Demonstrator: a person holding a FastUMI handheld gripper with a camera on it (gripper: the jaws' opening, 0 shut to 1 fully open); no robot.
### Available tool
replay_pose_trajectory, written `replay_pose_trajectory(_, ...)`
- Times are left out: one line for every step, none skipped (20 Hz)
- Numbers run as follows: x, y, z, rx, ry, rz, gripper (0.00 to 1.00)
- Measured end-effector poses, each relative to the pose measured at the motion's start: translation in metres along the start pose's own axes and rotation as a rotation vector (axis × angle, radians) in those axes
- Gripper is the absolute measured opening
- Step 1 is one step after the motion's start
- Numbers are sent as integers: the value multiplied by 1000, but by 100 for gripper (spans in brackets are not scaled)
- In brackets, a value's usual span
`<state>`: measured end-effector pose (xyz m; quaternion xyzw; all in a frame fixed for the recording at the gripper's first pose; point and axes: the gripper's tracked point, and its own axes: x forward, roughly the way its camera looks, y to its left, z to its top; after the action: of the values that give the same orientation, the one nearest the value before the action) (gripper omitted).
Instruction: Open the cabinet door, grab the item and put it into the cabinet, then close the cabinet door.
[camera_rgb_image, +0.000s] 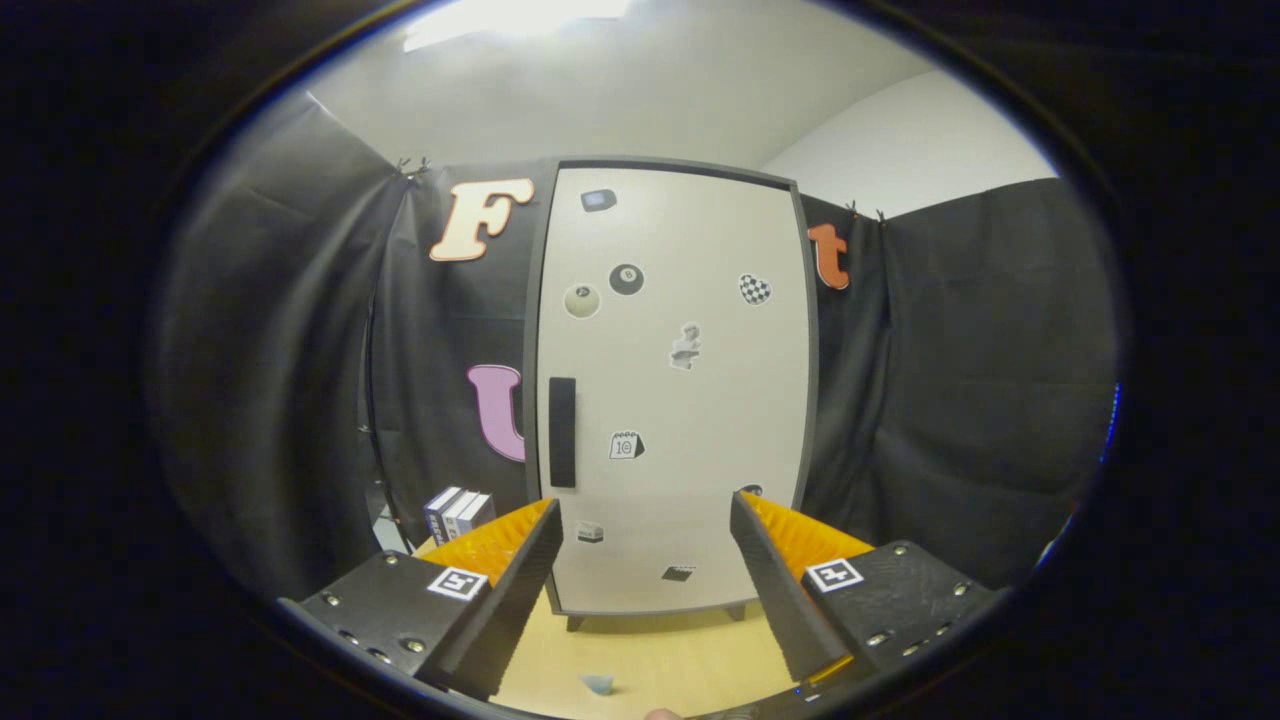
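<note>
Claw: we see our claw (645, 520) spread wide, its two fingers well apart with nothing between them; it has hold of nothing and touches nothing.

Claw position: we hold it above the worktop (650, 655), pointed straight at the cabinet front, with the lower part of the door showing in the gap between the fingers.

Cabinet: a tall pale cabinet (672, 390) with a dark frame stands upright on short dark feet at the far side of the worktop, just beyond the fingers.

Cabinet door: we find the cabinet door (700, 420) shut, flush in its frame.

Handle: a dark upright handle (562, 432) sits along the door's left side, about mid-height, just above the tip of the left finger.

Stickers: small stickers (627, 279) are scattered over the door, among them two billiard balls, a chequered heart and a little calendar.

Item: a small pale blue item (598, 684) lies on the worktop in front of the cabinet, low between the two fingers and nearer the left one. It is too small for us to tell what it is, and we cannot be sure it is the thing to be stowed.

Boxes: a few small upright boxes (458, 511) stand together on the worktop left of the cabinet, just behind the left finger.

Worktop: light wood, bare between the cabinet feet and the fingers apart from the blue item.

Surroundings: black cloth (960, 400) hangs behind and on both sides of the cabinet, with a white wall above it.
</note>
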<state>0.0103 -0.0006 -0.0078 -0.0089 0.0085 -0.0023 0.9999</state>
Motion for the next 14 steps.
replay_pose_trajectory(1, 0, 0, -4, 1, -1, 100)
replay_pose_trajectory(2, 1, -1, -7, 3, 0, 100)
replay_pose_trajectory(2, 1, -2, -5, 3, -1, 100)
replay_pose_trajectory(3, 1, -2, -2, 3, -1, 100)
replay_pose_trajectory(4, 0, -2, 1, 4, 0, 100)
replay_pose_trajectory(5, 0, -2, 3, 5, 2, 100)
replay_pose_trajectory(7, 1, -2, 2, 6, 5, 100)
replay_pose_trajectory(8, 2, -3, -1, 7, 7, 100)
replay_pose_trajectory(11, 4, -5, -4, 11, 12, 100)
replay_pose_trajectory(14, 6, -6, -3, 15, 18, 100)
replay_pose_trajectory(22, 9, -8, 0, 17, 25, 100)
replay_pose_trajectory(28, 13, -8, -1, 18, 31, 100)
replay_pose_trajectory(35, 17, -10, -5, 18, 36, 100)
replay_pose_trajectory(42, 23, -12, -10, 22, 46, 100)
